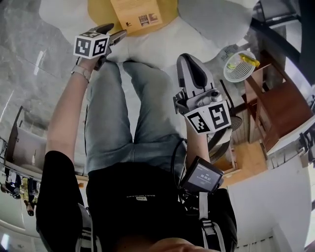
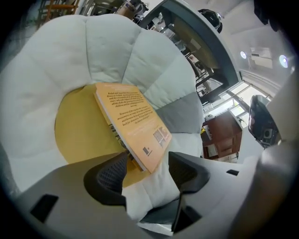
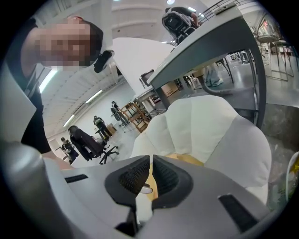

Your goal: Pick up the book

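Observation:
An orange book (image 2: 133,123) lies tilted on the yellow seat pad (image 2: 77,126) of a white petal-shaped chair (image 2: 117,51). In the head view the book (image 1: 135,15) is at the top edge. My left gripper (image 2: 147,170) is open and points down at the book. The book's near corner shows in the gap between the fingers (image 2: 110,175), and neither pad presses on it. From the head view the left gripper (image 1: 114,30) hangs just short of the book's left corner. My right gripper (image 3: 151,175) is shut with nothing in it. It hovers over the chair's white front, right of the legs (image 1: 189,61).
The person's jeans-clad legs (image 1: 128,113) stand against the chair front. A white mesh basket (image 1: 239,66) with something yellow and a brown wooden cabinet (image 1: 278,110) stand to the right. A grey desk edge (image 3: 210,42) rises behind the chair. People and office chairs (image 3: 86,140) are far off.

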`<state>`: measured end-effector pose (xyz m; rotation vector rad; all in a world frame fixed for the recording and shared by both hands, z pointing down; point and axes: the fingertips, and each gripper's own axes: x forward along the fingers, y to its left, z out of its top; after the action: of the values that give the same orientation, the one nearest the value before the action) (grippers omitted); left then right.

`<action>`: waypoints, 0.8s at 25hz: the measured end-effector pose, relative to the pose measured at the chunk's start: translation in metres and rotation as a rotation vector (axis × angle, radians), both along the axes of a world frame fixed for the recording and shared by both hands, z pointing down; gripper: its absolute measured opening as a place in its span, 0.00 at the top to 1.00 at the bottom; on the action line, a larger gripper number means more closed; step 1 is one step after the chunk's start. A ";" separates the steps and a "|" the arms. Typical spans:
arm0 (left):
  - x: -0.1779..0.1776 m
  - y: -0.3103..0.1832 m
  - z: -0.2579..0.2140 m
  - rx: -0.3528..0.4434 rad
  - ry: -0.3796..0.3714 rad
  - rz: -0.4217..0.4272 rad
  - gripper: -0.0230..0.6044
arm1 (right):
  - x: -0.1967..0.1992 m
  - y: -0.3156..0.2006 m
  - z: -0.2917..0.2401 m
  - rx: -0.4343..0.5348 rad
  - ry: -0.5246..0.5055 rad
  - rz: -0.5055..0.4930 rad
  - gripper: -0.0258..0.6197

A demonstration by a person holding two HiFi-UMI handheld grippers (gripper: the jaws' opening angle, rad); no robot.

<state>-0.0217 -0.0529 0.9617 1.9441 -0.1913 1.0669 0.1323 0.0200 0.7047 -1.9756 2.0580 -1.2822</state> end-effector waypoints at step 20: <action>0.022 0.004 0.076 -0.105 0.017 -0.062 0.49 | 0.000 -0.003 0.057 -0.004 -0.051 -0.063 0.91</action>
<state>-0.0001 -0.0490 1.0377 1.8411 -0.1811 0.9994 0.1320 0.0166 0.7619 -1.8737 2.1125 -1.3345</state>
